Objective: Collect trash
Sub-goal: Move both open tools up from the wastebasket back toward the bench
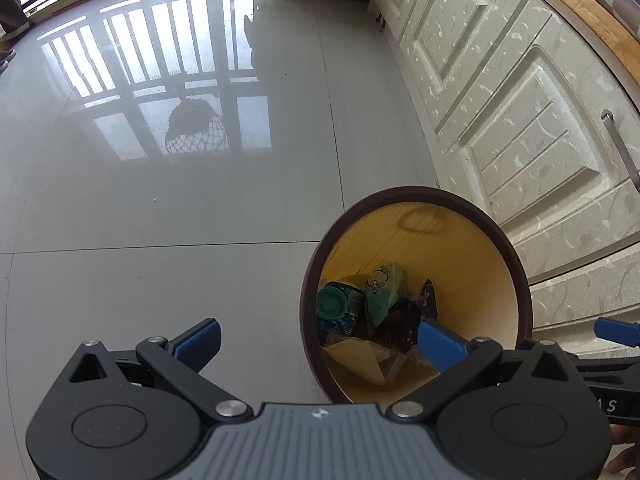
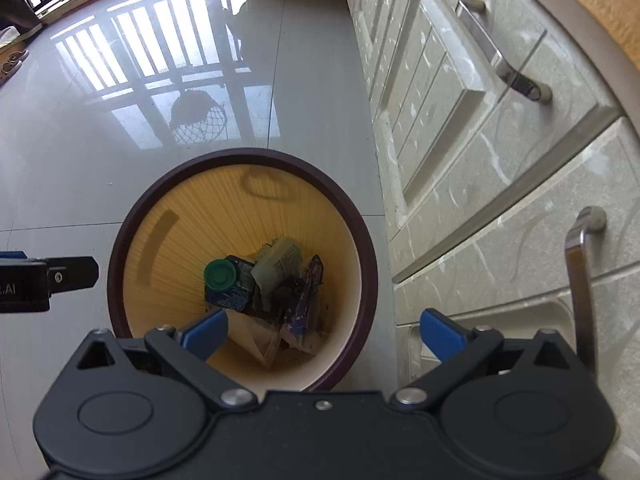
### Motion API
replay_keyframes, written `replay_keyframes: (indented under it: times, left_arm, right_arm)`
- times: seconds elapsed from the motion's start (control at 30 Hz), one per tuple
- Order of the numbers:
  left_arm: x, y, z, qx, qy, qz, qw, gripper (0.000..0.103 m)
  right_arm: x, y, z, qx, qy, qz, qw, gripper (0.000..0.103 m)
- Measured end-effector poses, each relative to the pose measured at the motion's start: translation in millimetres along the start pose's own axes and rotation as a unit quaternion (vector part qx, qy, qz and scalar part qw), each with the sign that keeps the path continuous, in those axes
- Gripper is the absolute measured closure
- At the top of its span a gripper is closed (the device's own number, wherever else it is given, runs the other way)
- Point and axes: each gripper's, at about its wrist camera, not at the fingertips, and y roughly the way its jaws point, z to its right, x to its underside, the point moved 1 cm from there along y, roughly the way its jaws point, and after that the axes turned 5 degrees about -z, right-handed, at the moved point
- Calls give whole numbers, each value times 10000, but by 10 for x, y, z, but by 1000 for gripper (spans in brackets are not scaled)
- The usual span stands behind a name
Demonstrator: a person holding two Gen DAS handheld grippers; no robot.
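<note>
While the glossy grey tiled floor [image 1: 160,208] fills the left of both views, mirroring a barred window, the left gripper [image 1: 318,346] hangs above it with its blue-padded jaws spread wide and nothing between them. Its left pad is over bare tile and its right pad is over the open mouth of the bin [image 1: 516,280]. That bin, dark-rimmed with a yellow ribbed inside, stands on the floor just beside the cream cabinet doors [image 1: 520,120].

In the right wrist view the bin [image 2: 368,256] sits ahead of and below the right gripper [image 2: 324,334], whose jaws are likewise fully apart and empty. Here the left pad hangs over the bin's opening, and the right pad is over the foot of the cabinet [image 2: 480,184].

The trash [image 2: 264,284] lies at the bottom of the bin, well below both grippers: a green-capped bottle [image 2: 219,274], a pale green wrapper [image 2: 276,264], a dark purple wrapper [image 2: 306,292] and some clear plastic nearest the camera. None of it touches any pad. Metal handles [image 2: 496,52] stand out from the cabinet on the far right.
</note>
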Motion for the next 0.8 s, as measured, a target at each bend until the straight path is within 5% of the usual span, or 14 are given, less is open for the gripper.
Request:
replay_keyframes:
  times: [0.8]
  left_arm:
    - [452,-793,-208,-154,26,529,9985,0]
  right_arm:
    - [335,-980,-98,-38,64,831,9965,0]
